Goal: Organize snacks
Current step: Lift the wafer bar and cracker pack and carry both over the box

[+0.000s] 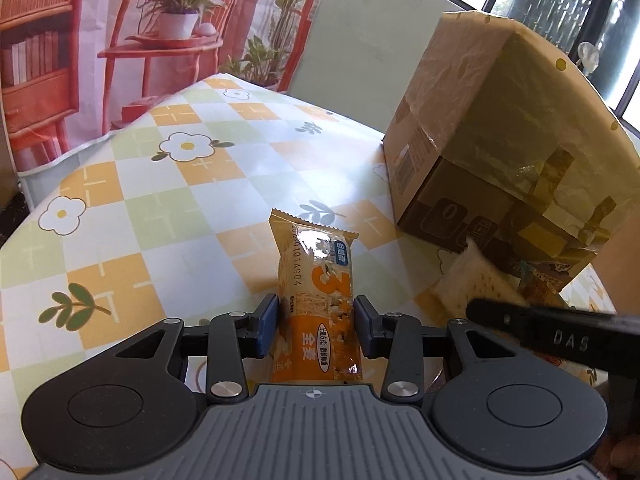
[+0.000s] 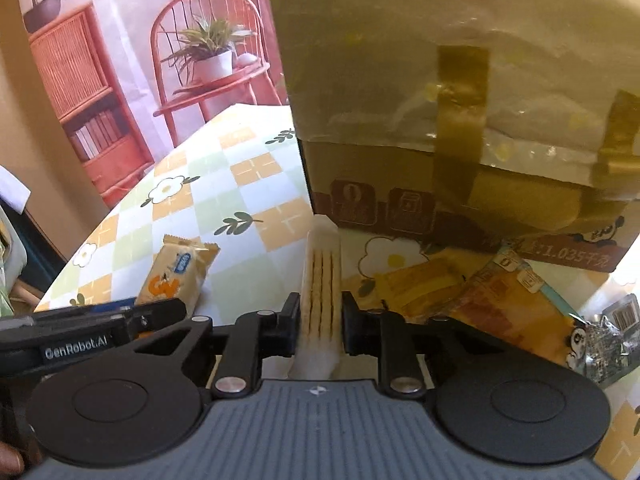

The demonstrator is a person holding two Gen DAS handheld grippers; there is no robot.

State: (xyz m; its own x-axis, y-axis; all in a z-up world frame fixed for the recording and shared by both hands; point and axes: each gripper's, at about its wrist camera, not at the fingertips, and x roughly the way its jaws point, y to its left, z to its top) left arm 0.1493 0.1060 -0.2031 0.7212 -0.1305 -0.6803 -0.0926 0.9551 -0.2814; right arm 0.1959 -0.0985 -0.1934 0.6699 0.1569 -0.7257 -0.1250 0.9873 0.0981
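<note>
Centrally, left gripper (image 1: 316, 322) clamps an orange snack bar (image 1: 316, 300) lengthwise between blue pads. Right gripper (image 2: 320, 320) pinches a pale cracker pack (image 2: 321, 292) edge-on. Taped cardboard box (image 2: 460, 120) looms directly ahead, upper right; loose snack packets (image 2: 500, 304) lie lower right on floral tablecloth (image 1: 160, 208).

Glossy foil snack wrapper (image 1: 316, 300); taped cardboard box (image 1: 492, 140) (perhaps film-covered); smooth tablecloth (image 1: 160, 200).
</note>
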